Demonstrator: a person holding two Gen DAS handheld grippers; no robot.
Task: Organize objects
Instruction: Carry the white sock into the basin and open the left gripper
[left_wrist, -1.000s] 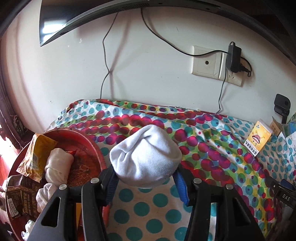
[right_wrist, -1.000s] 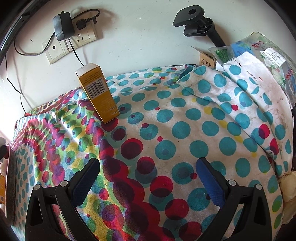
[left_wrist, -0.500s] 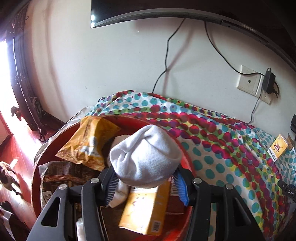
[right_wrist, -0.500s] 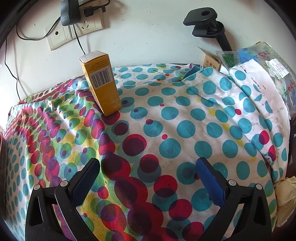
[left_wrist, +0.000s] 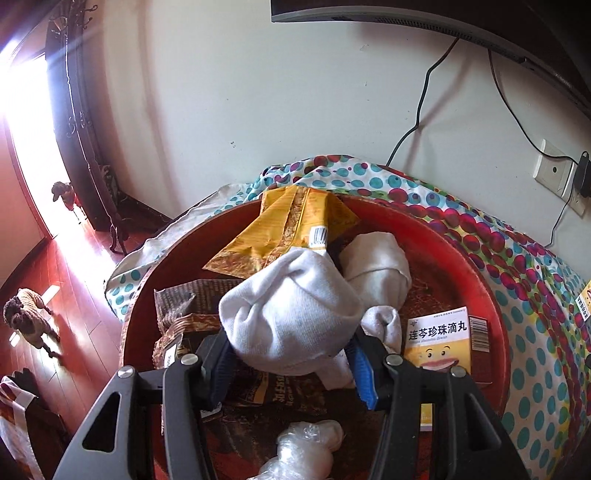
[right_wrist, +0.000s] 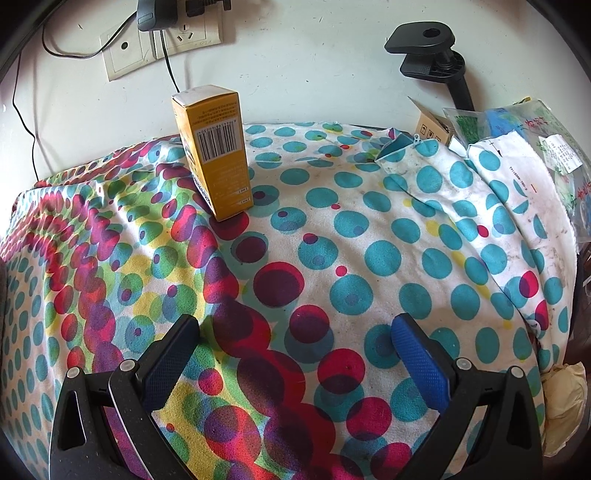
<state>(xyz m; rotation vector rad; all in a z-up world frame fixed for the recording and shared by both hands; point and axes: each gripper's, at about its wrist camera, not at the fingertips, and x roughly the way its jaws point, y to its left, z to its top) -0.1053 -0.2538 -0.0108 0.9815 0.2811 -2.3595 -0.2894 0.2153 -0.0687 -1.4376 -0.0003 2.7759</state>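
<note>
The left tongs (left_wrist: 291, 356) have carried the rolled white sock (left_wrist: 290, 314) sideways, away from the spotty cloth (left_wrist: 532, 317) on the table and over to the big red tray (left_wrist: 476, 258). A second ago the sock hung over bare cloth, with the tray off to one side. Now the tray fills the space under it. So I think the sock is almost home; it only needs to be let go.

The left tongs are partly closed and squeeze the sock from both sides. The sock bulges out above the blue pads (left_wrist: 364, 373). It hangs over the middle of the tray, above a yellow packet (left_wrist: 291, 229), another white sock bundle (left_wrist: 380, 264), a small medicine box (left_wrist: 439, 339) and a clear plastic wad (left_wrist: 306, 452). I cannot tell if it touches the things under it. The tongs point slanting down at the tray.

The right tongs (right_wrist: 295, 360) have hardly moved. They are wide open with nothing between them, and they tilt down over the spotty cloth. An orange box (right_wrist: 216, 155) stands upright well ahead of them, near the wall. It is not in the tray yet, so it may be next.
</note>
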